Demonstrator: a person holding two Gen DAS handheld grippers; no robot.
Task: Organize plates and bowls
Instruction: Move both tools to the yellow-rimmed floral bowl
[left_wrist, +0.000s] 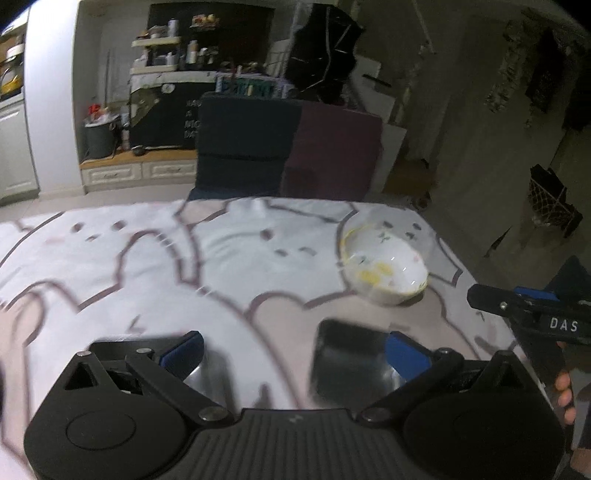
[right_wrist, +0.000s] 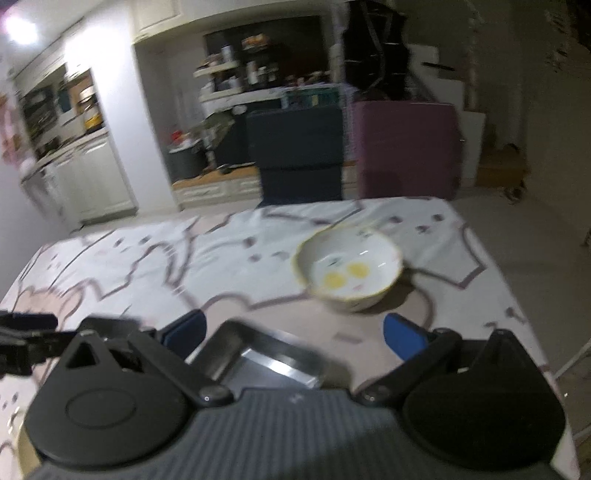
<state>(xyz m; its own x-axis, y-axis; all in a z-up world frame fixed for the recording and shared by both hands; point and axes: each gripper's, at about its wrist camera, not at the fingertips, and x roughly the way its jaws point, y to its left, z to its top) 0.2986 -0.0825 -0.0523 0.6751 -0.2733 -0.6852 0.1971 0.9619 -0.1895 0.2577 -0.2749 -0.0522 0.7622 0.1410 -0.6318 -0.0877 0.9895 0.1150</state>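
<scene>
While our left gripper and right gripper are gaping wide and empty, we are facing the bowl.

Lived-in home, open kitchen/dining area, dimly lit. Evidence: table wore a cartoon-print cloth, with a floral ceramic bowl and a steel tray on it. Two fabric-covered chairs, navy and maroon, stood at the far edge. Behind them were cream kitchen cabinets, cluttered shelves of bottles and jars, a grey bin and drawer units along the wall. Tiled floor, ordinary household clutter throughout.
</scene>
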